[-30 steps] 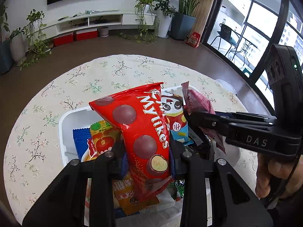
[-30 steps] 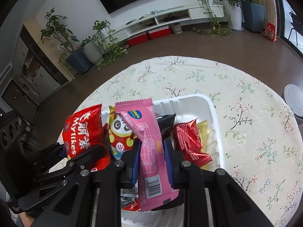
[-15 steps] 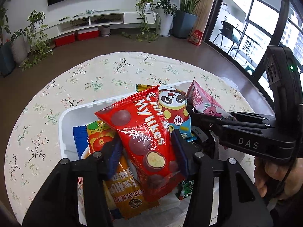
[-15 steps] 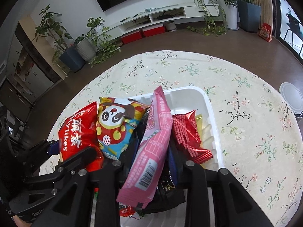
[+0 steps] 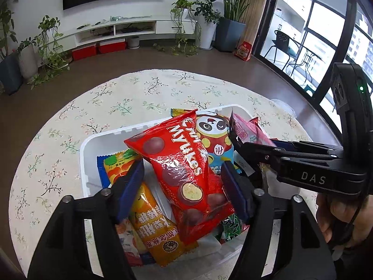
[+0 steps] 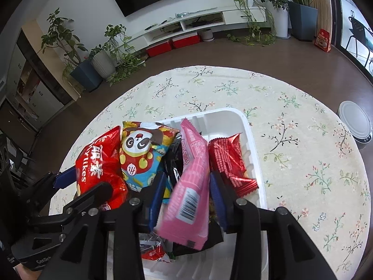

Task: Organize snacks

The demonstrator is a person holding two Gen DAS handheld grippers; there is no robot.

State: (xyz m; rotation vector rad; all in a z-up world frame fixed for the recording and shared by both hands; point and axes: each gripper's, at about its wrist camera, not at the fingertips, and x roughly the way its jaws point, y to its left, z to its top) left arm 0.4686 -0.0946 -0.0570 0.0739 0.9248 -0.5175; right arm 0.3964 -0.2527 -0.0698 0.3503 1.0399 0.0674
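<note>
A white tray (image 5: 88,144) (image 6: 251,140) on the round table holds several snack packets. My left gripper (image 5: 184,189) hangs over the tray's near left part with its jaws opening. The red Mylikes bag (image 5: 184,163) (image 6: 98,168) lies between them, free of the left pad, leaning on a panda bag (image 5: 214,135) (image 6: 139,149). My right gripper (image 6: 187,198) is over the tray's middle, its jaws also opening. A pink packet (image 6: 191,186) stands tilted between its pads, not pressed. A red foil packet (image 6: 228,161) lies to the right of it.
An orange packet (image 5: 153,221) and other wrappers fill the tray's near end. The floral tablecloth (image 6: 303,163) surrounds the tray. A round white-topped object (image 6: 355,126) stands beyond the table's right edge. A person's hand (image 5: 338,214) holds the right gripper's handle.
Both pairs of jaws have spread apart. The red Mylikes bag has sunk and tipped back into the tray. The pink packet has slipped down and leaned over between the right pads.
</note>
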